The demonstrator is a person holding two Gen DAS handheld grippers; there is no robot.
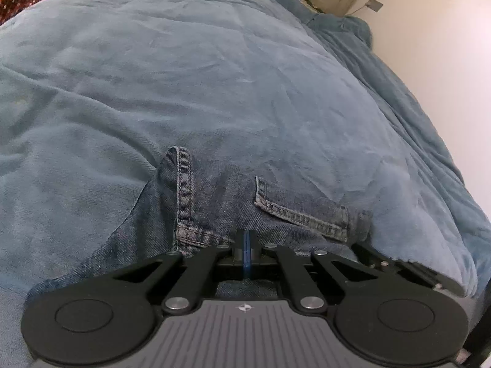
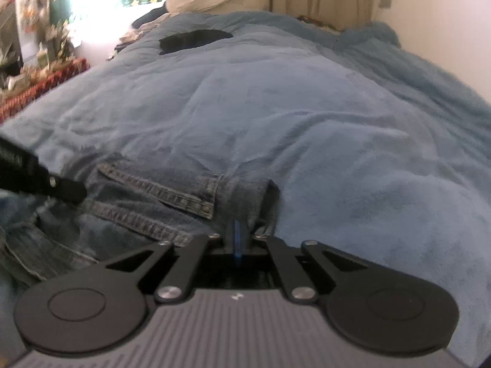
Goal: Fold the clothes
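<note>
Both tools' jaws on jeans hem.

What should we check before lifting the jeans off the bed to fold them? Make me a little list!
1. Left tongs closed: ok, the pads meet over the denim.
2. Right tongs closed: ok, shut at the right edge of the jeans.
3. Fabric really pinched in each: cannot tell, the pads hide the contact.
4. Blanket not caught too: cannot tell, it lies right under the jeans.
5. Room ahead for folding: ok, only a dark cloth lies far up the bed.
6. Tongs apart from each other: ok, each sits on its own side.
</note>
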